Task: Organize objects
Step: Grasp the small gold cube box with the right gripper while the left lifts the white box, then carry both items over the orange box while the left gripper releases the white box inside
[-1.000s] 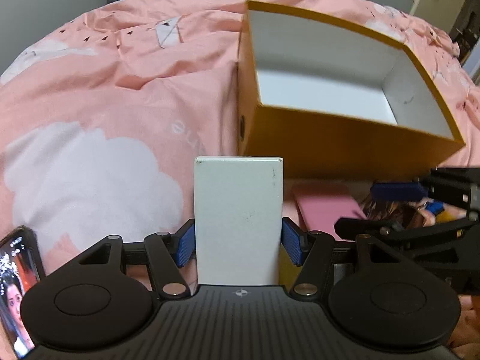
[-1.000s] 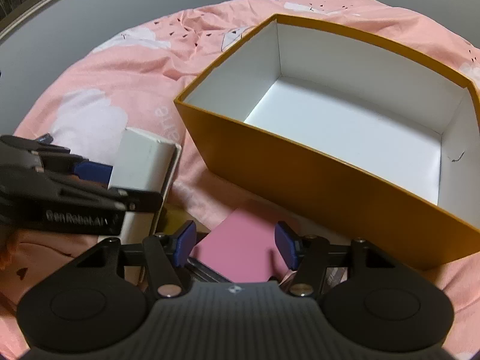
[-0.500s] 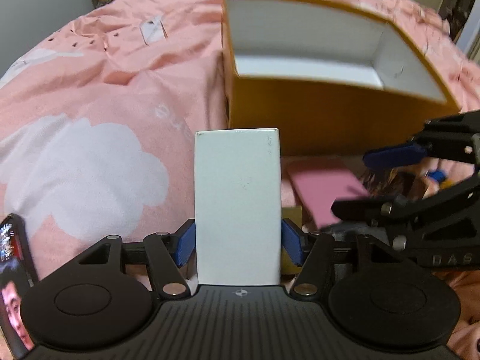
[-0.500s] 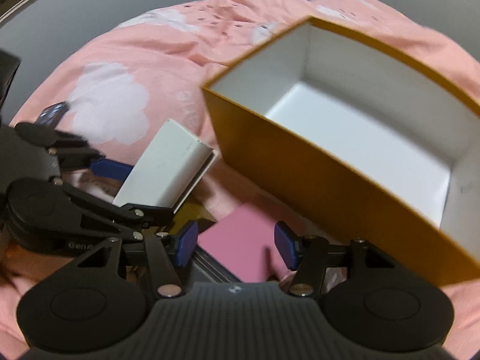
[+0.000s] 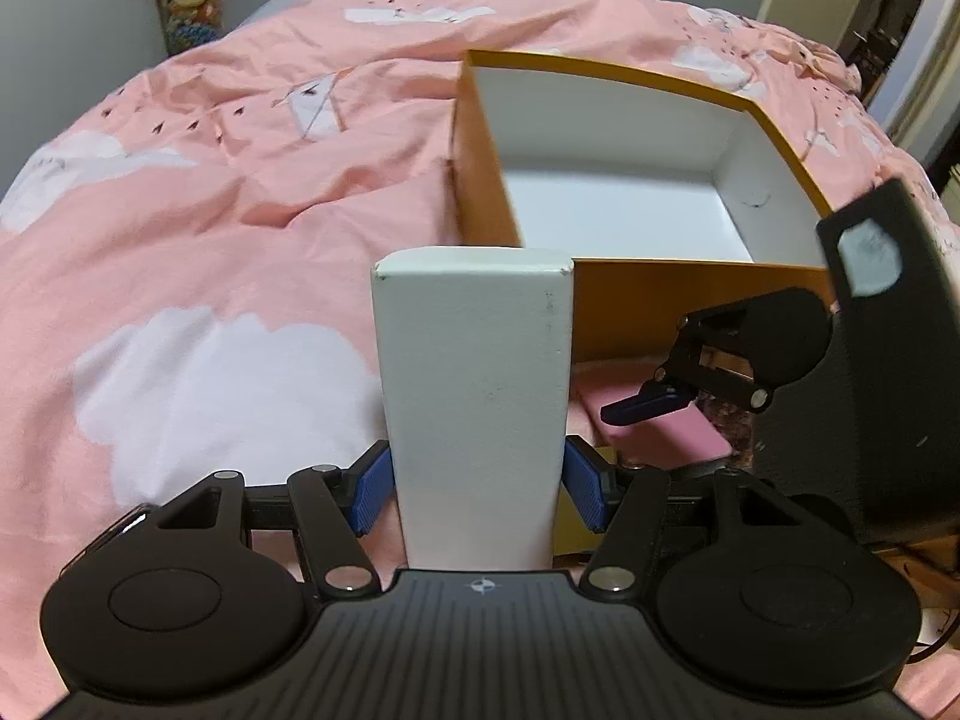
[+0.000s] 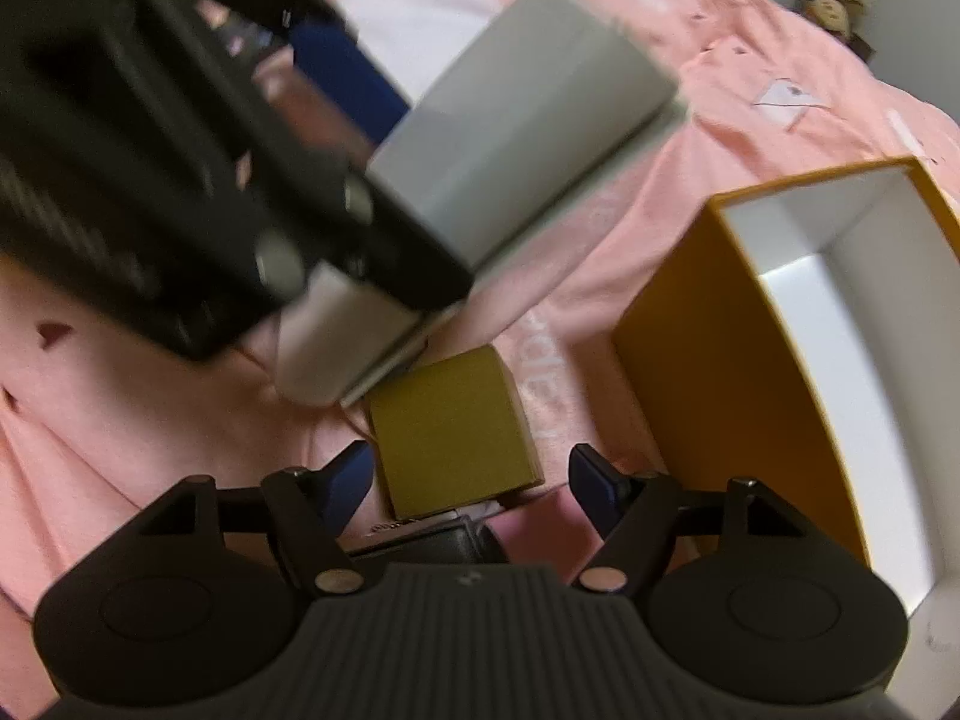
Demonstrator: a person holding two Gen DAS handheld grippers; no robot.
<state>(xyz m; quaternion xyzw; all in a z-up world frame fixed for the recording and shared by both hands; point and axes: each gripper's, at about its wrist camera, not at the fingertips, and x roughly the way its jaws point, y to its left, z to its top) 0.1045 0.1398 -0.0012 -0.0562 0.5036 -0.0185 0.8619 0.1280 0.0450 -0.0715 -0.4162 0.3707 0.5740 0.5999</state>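
Observation:
My left gripper [image 5: 480,480] is shut on a tall white box [image 5: 474,372] and holds it upright above the bed, its blue pads pressing both sides. Behind it an open orange box [image 5: 690,300] with a white inside lies on the duvet with nothing in it. In the right wrist view my right gripper [image 6: 468,480] points down over a small olive box [image 6: 450,426]. Its jaws are opening, and the box sits between them with a gap on the right side. A flat pink box [image 5: 666,438] lies under the right gripper's fingers [image 5: 645,408].
A pink duvet with white clouds [image 5: 198,384] covers the bed. Plush toys [image 5: 186,0] hang at the far wall and a doorway [image 5: 888,18] stands at the upper right. A dark object [image 6: 432,540] lies beside the olive box. The orange box [image 6: 720,372] is close on the right.
The left gripper has lifted the white box a little. The right gripper has rolled and swung from over the pink box to over the olive box, and its jaws have widened.

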